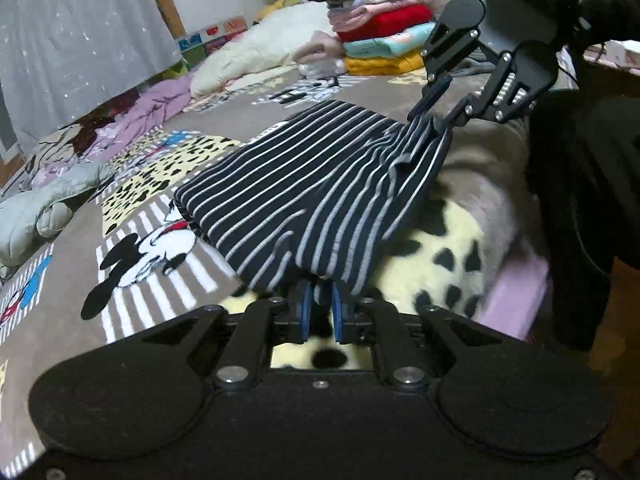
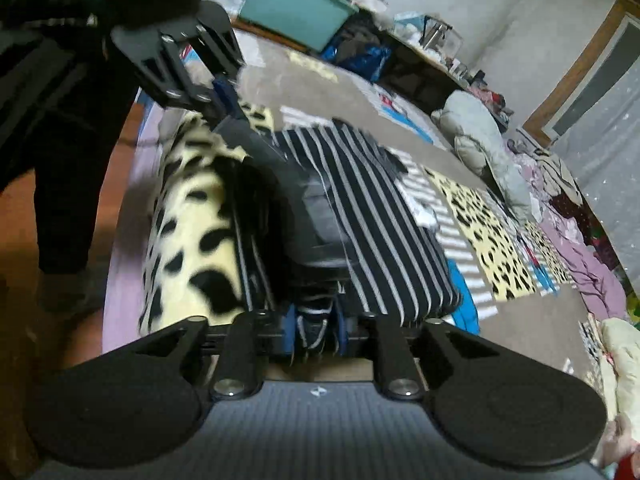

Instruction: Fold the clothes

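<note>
My left tongs (image 1: 318, 306) are pressed together on a corner of the striped garment (image 1: 304, 192); the dark cloth with grey stripes runs straight out from between the blue pads (image 1: 305, 312). My right tongs (image 2: 318, 328) pinch a bunched edge of the same garment (image 2: 384, 216), with striped fabric gathered between their pads (image 2: 290, 330). In the left view the right tongs (image 1: 434, 122) show at upper right, gripping the opposite corner, where the cloth puckers into folds. The garment is stretched between the two tongs, its near edge lifted and its far part lying on the blanket (image 1: 132, 248). That blanket covers the bed and carries a cartoon mouse print, stripes and yellow patches with black spots. In the right view the left tongs (image 2: 224, 96) appear at upper left, at the garment's far corner, by a dark sleeve (image 2: 48, 40). Beyond the garment, a stack of folded clothes (image 1: 384, 36) sits on the bed, well apart. A grey quilt (image 1: 36, 216) and a lilac cloth (image 1: 156, 104) lie along the far side. A teal bin (image 2: 296, 8) stands beyond the bed.
</note>
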Motion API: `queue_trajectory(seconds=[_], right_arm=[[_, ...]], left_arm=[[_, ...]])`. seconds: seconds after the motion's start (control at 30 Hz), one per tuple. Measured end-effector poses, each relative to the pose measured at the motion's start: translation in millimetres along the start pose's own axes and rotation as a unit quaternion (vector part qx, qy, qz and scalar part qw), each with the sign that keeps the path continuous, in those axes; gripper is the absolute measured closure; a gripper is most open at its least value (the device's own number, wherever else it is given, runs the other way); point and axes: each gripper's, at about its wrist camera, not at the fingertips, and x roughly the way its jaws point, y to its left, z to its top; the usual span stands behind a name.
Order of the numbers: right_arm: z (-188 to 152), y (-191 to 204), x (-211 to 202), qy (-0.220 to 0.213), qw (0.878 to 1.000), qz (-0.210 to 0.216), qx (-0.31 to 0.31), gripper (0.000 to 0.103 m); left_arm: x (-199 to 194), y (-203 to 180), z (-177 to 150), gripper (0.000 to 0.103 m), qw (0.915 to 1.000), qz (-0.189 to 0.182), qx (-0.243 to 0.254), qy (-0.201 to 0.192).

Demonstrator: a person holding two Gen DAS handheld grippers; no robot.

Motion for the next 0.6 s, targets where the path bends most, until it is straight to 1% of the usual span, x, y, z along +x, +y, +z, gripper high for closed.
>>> queue_trajectory(seconds=[0.1,0.17,0.23,0.33,0.37,0.4,0.43,0.47,0.5,0.53,0.6], right_arm=[[-10,4,-12,0.022,1.0,-0.011,0.0,0.078],[-17,-1,-22,0.022,0.999,-0.017,0.036,0.078],[-20,-14,-32,0.004,0.995,-0.026,0.096,0.078],[-12,-38,-33,-0.042,0.98,-0.043,0.188,0.074],[-5,-44,-28,-0.052,0.976,-0.047,0.205,0.074],[1,-51,-22,-0.063,0.972,-0.051,0.221,0.074],[9,-56,-13,-0.071,0.969,-0.054,0.23,0.074],[16,-61,-3,-0.077,0.967,-0.056,0.236,0.074],[22,-65,8,-0.08,0.965,-0.059,0.243,0.074],[27,-69,17,-0.081,0.963,-0.063,0.25,0.074],[30,-77,38,-0.084,0.956,-0.063,0.276,0.074]], left_arm=[[-17,13,4,0.094,0.9988,0.014,-0.043,-0.022],[-27,24,9,0.094,0.9947,0.025,-0.089,-0.047],[-20,34,21,0.094,0.9895,0.043,-0.123,-0.063],[9,45,46,0.094,0.9835,0.074,-0.152,-0.065],[18,49,55,0.093,0.9814,0.079,-0.162,-0.065],[27,54,61,0.093,0.9792,0.074,-0.177,-0.067],[37,58,66,0.088,0.9768,0.069,-0.191,-0.069],[47,60,69,0.075,0.9744,0.068,-0.202,-0.071],[58,62,72,0.068,0.9719,0.066,-0.214,-0.073],[71,64,72,0.058,0.9708,0.064,-0.223,-0.061],[106,64,62,0.057,0.9704,0.06,-0.234,-0.004]])
